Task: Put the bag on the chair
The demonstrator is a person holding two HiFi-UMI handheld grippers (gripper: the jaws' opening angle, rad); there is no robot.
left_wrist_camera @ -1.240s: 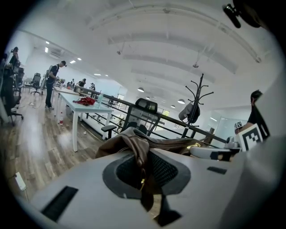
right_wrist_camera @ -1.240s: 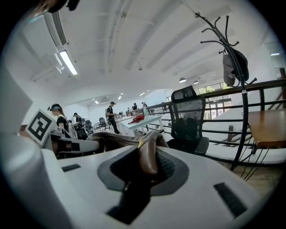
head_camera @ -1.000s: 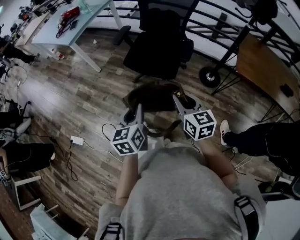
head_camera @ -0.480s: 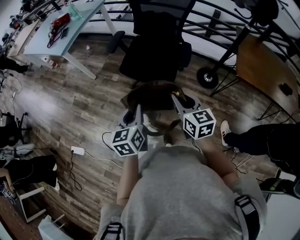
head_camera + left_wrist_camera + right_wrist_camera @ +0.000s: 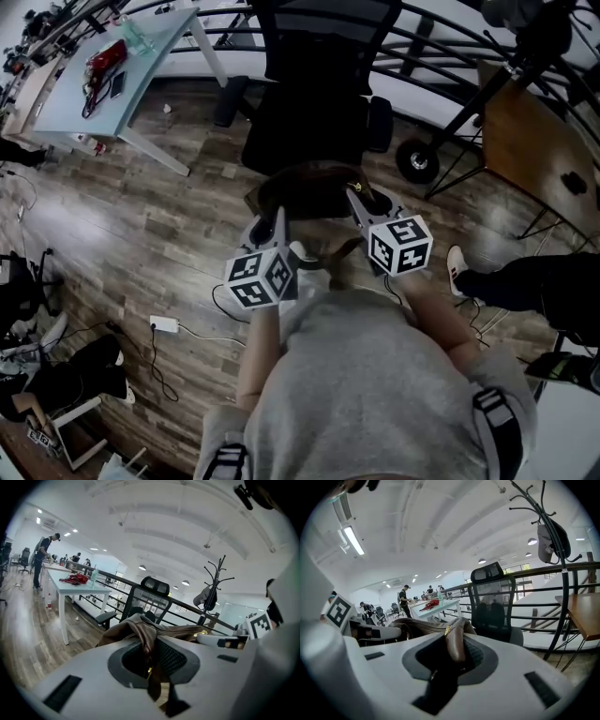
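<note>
Brown leather bag [image 5: 314, 192] is held up between both tongs, over the wooden floor [image 5: 159, 216]. It is carried just on the near side of the black office chair [image 5: 314, 112] and is not yet set on the seat. Left tongs [image 5: 272, 223] are pinched on the left strap [image 5: 149, 644] at the bag's left end. Right tongs [image 5: 359, 200] are pinched on the right strap [image 5: 455, 641] at its right end. A white bench [image 5: 66, 103] is seen far left, with a red item [image 5: 103, 61] laid on it.
</note>
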